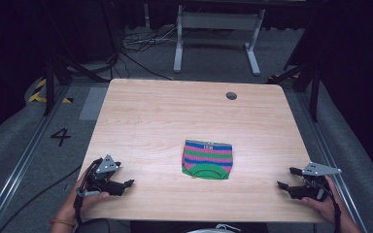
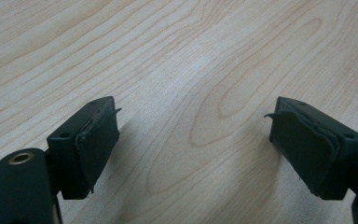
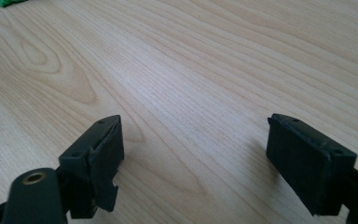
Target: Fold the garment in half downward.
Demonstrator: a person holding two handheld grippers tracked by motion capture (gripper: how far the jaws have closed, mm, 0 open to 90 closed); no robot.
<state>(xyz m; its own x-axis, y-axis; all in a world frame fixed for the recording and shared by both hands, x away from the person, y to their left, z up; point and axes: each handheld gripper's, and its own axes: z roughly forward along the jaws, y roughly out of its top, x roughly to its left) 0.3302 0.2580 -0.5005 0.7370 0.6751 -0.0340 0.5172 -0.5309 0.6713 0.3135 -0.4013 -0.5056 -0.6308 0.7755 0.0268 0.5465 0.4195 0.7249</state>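
Your left gripper [image 1: 128, 183] rests near the table's [image 1: 145, 116] front left corner, its jaws spread wide with nothing between them; in the left gripper view both pads [image 2: 95, 140] frame bare wood grain. At the middle of the table, a little toward your side, lies the striped cloth [image 1: 207, 159]: a small knitted piece in bands of green, pink and blue, flat, with a green curved edge on the side facing you. It sits well apart from both tools. Your right gripper [image 1: 287, 178] waits near the front right edge, jaws likewise spread and holding nothing; in the right gripper view a sliver of green from the cloth [image 3: 2, 2] peeks in at the top left corner.

Judging from this, you are at the very start or at rest between steps: neither tool has reached the cloth. The next move probably calls for bringing both grippers inward to the cloth's edges and lowering the pads close enough to the wood to pinch the thin fabric without sliding it.

As for writing, a small tag at the cloth's far edge carries marks too small to read. On the floor to the left of the table a painted "4" [image 1: 60, 136] is legible.
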